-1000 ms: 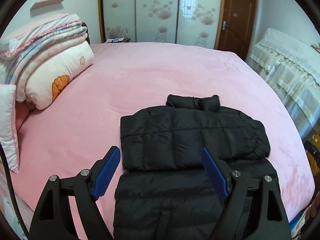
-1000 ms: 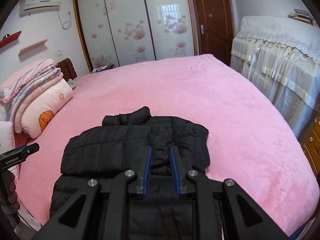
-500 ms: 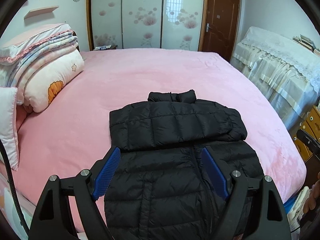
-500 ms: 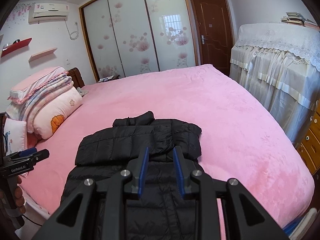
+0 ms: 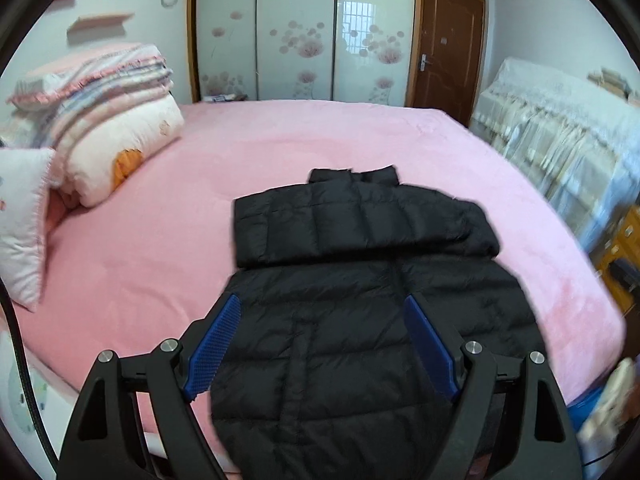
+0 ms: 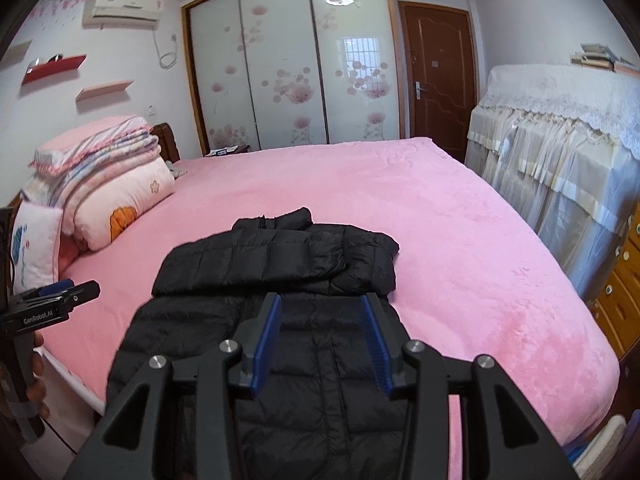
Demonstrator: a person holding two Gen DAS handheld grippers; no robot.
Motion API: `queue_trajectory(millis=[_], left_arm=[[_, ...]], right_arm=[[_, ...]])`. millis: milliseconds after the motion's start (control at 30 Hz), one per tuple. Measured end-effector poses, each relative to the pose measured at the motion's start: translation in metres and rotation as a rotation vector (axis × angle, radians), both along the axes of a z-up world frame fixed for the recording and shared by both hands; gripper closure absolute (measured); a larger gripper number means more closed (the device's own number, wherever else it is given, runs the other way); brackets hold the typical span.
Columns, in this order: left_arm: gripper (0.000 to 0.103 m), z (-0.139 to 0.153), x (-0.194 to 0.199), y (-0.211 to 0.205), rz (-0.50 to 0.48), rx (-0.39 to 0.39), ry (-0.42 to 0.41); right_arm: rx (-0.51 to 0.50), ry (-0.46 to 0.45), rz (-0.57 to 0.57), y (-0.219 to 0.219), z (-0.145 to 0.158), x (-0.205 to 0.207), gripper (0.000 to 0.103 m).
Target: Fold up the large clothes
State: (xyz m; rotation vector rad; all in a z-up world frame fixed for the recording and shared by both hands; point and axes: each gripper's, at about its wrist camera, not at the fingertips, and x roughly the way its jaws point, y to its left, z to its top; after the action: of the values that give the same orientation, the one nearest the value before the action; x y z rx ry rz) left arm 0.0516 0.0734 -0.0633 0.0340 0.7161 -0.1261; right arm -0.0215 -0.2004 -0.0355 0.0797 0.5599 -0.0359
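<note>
A black puffer jacket (image 5: pixel 356 280) lies flat on the pink bed (image 5: pixel 320 140), collar away from me, both sleeves folded across the chest. Its hem hangs over the near bed edge. It also shows in the right wrist view (image 6: pixel 288 280). My left gripper (image 5: pixel 322 308) is open and empty, held above the jacket's lower half. My right gripper (image 6: pixel 320 304) is open and empty above the jacket's lower middle. The left gripper also shows at the left edge of the right wrist view (image 6: pixel 56 300).
Folded quilts and pillows (image 5: pixel 104 128) are stacked at the bed's left end. A lace-covered cabinet (image 6: pixel 560 140) stands to the right of the bed, with wooden drawers (image 6: pixel 616 292) beside it. A sliding wardrobe (image 6: pixel 288 68) and a brown door (image 6: pixel 440 76) are behind the bed.
Both grippers have pulled back and up from the jacket, so more of its lower half shows. The right gripper's jaws have opened wider. The jacket has not moved.
</note>
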Motion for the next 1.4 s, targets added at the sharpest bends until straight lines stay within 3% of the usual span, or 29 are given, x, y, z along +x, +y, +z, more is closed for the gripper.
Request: queue_trajectory(millis=[100,333,533,700,967,1200,1400], left_arm=[[0.017,-0.021,-0.011,0.005,0.005,0.036,0.013],[0.014,-0.084,-0.018,0.038,0.060,0.028,0.176],[0.014,-0.133,-0.029,0.069,0.069,0.025,0.293],[0.014,-0.164,-0.034,0.098,0.099,-0.056,0.402],[0.014,-0.182,-0.044,0.115,0.073,-0.161,0.421],[0.014,-0.201,-0.047,0.133,0.059,-0.305,0.472],[0.014,-0.215,-0.042,0.125,0.018,-0.320,0.486]], right_arm=[[-0.019,-0.029,0.003,-0.001,-0.012,-0.012,0.061],[0.057,0.001,0.000,-0.027,-0.058,-0.027,0.061],[0.104,0.127,-0.032,-0.055,-0.105,-0.034,0.061],[0.144,0.262,-0.009,-0.068,-0.141,-0.041,0.061],[0.249,0.405,0.015,-0.074,-0.182,-0.044,0.060],[0.232,0.468,0.048,-0.065,-0.202,-0.044,0.055],[0.238,0.481,0.055,-0.062,-0.208,-0.042,0.055]])
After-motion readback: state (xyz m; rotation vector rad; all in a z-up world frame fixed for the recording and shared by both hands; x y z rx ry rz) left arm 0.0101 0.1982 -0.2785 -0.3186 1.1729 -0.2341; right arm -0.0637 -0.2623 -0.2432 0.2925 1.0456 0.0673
